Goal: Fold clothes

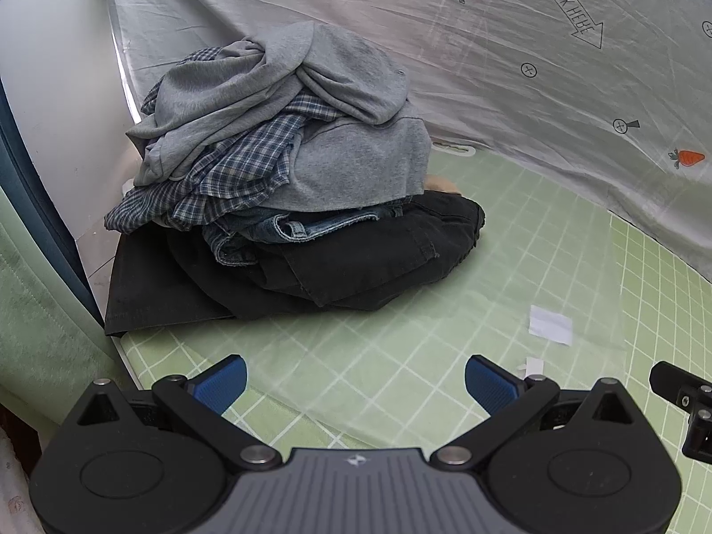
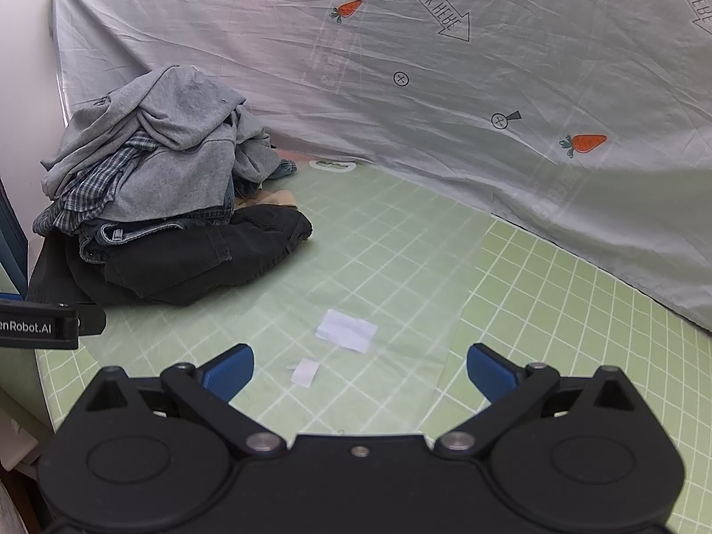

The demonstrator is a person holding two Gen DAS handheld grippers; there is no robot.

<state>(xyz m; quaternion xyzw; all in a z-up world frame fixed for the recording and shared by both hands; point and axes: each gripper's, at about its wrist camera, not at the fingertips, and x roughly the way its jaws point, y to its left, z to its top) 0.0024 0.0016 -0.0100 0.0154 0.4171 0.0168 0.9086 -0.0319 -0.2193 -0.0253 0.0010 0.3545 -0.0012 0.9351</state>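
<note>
Bare mat point(image 2: 400, 258) beside clothes pile point(image 2: 151, 196)

Grey jersey knit top point(image 1: 285, 89), soft matt; checked woven shirt point(image 1: 231, 173); faded denim point(image 1: 285, 227), frayed hem; black matt twill point(image 1: 356, 262). Table point(image 1: 489, 311) mat green gridded, slight sheen. Creased thin cotton sheet point(image 1: 400, 22) upper frame. Left hand-held gripper point(image 1: 355, 378): matt black plastic, ribbed blue pads, metal pins.

My left matte-black tool point(image 1: 356, 378) carries blue ribbed pads point(image 1: 222, 380), silver pivot screws and a grey ridged centre plate with a small white emblem at 6 o'clock. My right black tool point(image 2: 360, 371) has matching blue pads point(image 2: 229, 371), silver pivots and one small centre screw. White "Robot.AI" lettering shows at 9 o'clock.
</note>
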